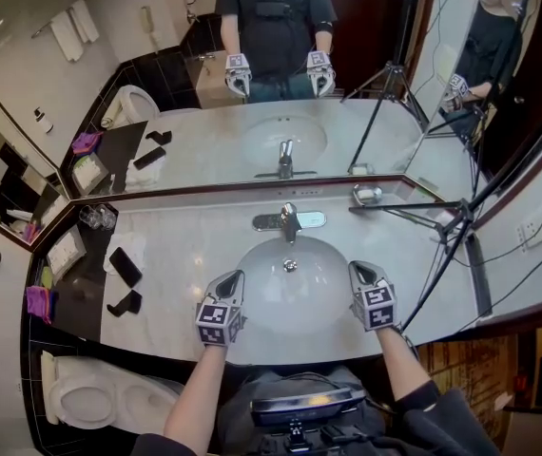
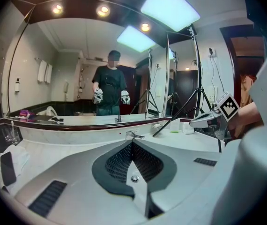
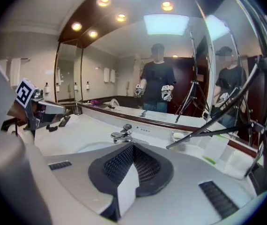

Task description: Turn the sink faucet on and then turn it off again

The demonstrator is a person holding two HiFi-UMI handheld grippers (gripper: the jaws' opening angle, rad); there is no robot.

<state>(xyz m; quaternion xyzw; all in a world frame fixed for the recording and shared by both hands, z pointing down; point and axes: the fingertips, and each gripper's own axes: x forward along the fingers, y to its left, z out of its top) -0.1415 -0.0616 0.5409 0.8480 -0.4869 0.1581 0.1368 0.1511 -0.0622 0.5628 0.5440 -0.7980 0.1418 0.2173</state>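
Both left tongs (image 1: 236, 276) and right tongs (image 1: 358, 270) pinched together (nothing between); faucet (image 1: 290, 221) long axis points from mirror (image 1: 252, 74) toward basin (image 1: 252, 288).

left gripper (image 1: 231, 281): jaws together, empty, angled slightly downward | right gripper (image 1: 363, 274): jaws together, empty, angled downward | left forearm (image 1: 198, 397), right forearm (image 1: 406, 361): reaching forward

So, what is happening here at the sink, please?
A person stands at a bathroom sink with a gripper in each hand. The left gripper and the right gripper both hover over the near edge of the sink, fingers closed and empty. Neither touches the faucet at the far side, and no water is seen running.
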